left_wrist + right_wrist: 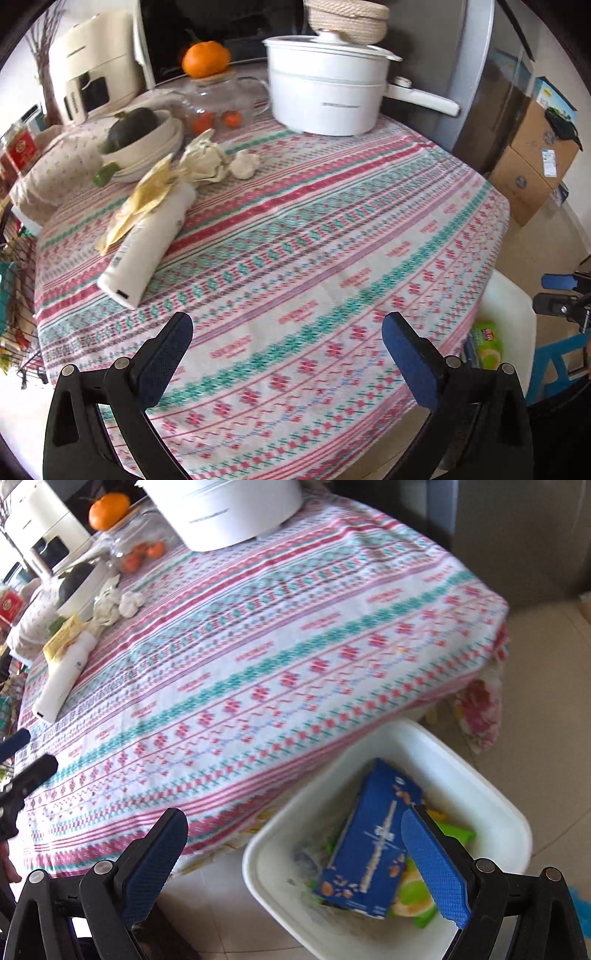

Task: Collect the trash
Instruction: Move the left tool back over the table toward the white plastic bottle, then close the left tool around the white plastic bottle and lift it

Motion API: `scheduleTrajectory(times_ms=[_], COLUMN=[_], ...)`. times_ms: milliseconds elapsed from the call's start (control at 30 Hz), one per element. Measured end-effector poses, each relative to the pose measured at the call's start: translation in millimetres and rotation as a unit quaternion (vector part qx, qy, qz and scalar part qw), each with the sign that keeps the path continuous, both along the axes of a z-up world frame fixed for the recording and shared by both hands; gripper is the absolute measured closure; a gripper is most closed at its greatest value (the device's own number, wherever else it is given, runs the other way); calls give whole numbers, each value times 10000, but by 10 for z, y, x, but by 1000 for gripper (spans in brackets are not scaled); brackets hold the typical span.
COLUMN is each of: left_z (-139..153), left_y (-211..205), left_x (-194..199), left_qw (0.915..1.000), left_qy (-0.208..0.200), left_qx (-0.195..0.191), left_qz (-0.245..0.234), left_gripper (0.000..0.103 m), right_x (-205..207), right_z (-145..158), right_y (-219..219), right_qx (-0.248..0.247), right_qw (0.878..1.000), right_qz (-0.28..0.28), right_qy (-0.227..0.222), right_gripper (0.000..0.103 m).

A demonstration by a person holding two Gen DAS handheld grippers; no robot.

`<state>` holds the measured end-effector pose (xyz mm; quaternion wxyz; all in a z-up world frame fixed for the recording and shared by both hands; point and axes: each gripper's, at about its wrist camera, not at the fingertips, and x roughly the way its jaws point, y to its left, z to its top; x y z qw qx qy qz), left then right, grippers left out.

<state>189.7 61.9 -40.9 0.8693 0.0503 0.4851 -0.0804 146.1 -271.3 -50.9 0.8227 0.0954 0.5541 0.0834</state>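
My left gripper (288, 328) hangs open over the patterned tablecloth (314, 240), nothing between its fingers. Trash lies at the table's far left: a yellow wrapper (147, 199) on a white bottle (144, 254), a crumpled husk-like paper (207, 162) and a white tissue ball (243, 164). My right gripper (293, 818) is open above the table's edge and a white bin (480, 775) on the floor. A blue box (373, 842) sits tilted in the bin on green packets (417, 893), clear of the pads. The same trash pile (107, 607) shows far left in the right wrist view.
A white pot (325, 96), a glass jar (221, 92) topped by an orange (205, 59), and a bowl with a dark vegetable (140, 136) stand at the back. Cardboard boxes (532, 162) sit on the floor at right. The other gripper (26, 755) shows at the left edge.
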Motion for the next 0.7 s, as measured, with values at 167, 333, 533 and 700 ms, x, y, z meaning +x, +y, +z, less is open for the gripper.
scheduleTrajectory(times_ms=[167,333,533,700], left_z=[-112,-220,-443,-560], left_y=[543,966,1228,1184], left_x=[300,657,1058,1207], left_qw=[9977,9953,9921,9906], left_qy=[269,421,720,912], left_qx=[295,169,-122,-163], left_qz=[544,856,1021,1005], left_gripper=[0,0,11,24], right_x=[132,288,394,422], right_z=[-53,-39,-81,-109], right_y=[291,497,535,432], right_qx=[-108,-192,-207,-199], right_qw=[9997,9992,9989,9994], right_qz=[213,362,411,288], right_qy=[60,-25,12,76], right_gripper=[6,6,6,6])
